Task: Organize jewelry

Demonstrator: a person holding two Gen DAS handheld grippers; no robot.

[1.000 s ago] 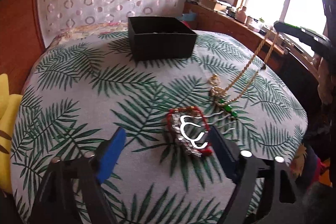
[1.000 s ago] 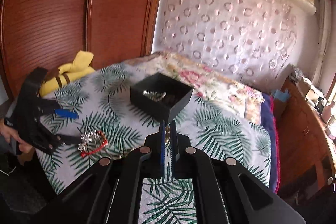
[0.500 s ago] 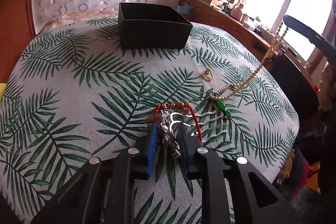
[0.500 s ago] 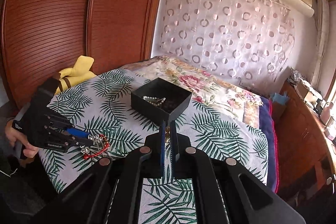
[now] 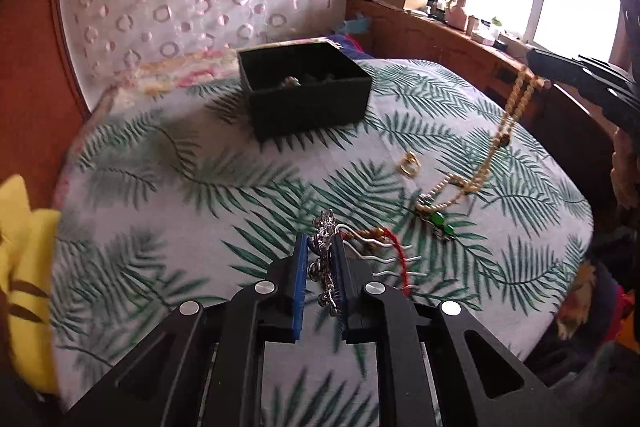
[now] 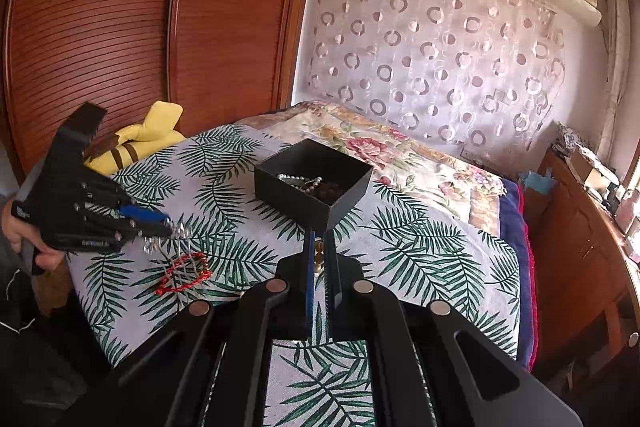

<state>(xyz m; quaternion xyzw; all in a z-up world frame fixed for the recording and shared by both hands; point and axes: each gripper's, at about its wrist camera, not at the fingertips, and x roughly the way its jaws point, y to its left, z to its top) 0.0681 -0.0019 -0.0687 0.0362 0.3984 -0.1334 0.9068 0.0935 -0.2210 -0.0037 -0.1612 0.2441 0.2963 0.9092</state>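
Note:
My left gripper (image 5: pixel 320 247) is shut on a silver hair comb (image 5: pixel 326 259) and holds it just above the leaf-print bed cover; it also shows in the right wrist view (image 6: pixel 168 229). A red cord bracelet (image 6: pixel 182 273) lies under the comb. My right gripper (image 6: pixel 319 235) is shut on a gold bead necklace (image 5: pixel 508 123) that hangs down to the cover, with a green pendant (image 5: pixel 438 221) at its lower end. A gold ring (image 5: pixel 409 165) lies loose. The black open box (image 5: pixel 304 95) holds pearls and dark beads (image 6: pixel 308 183).
A yellow plush toy (image 6: pixel 144 139) sits at the left edge of the bed (image 6: pixel 420 247). A wooden wardrobe (image 6: pixel 120 27) stands behind it. A wooden sideboard with clutter (image 5: pixel 460 31) runs under the window on the right.
My left gripper was open around the comb and bracelet, then shut on the comb and lifted it; the red bracelet stayed on the cover. My right gripper raised the necklace a little.

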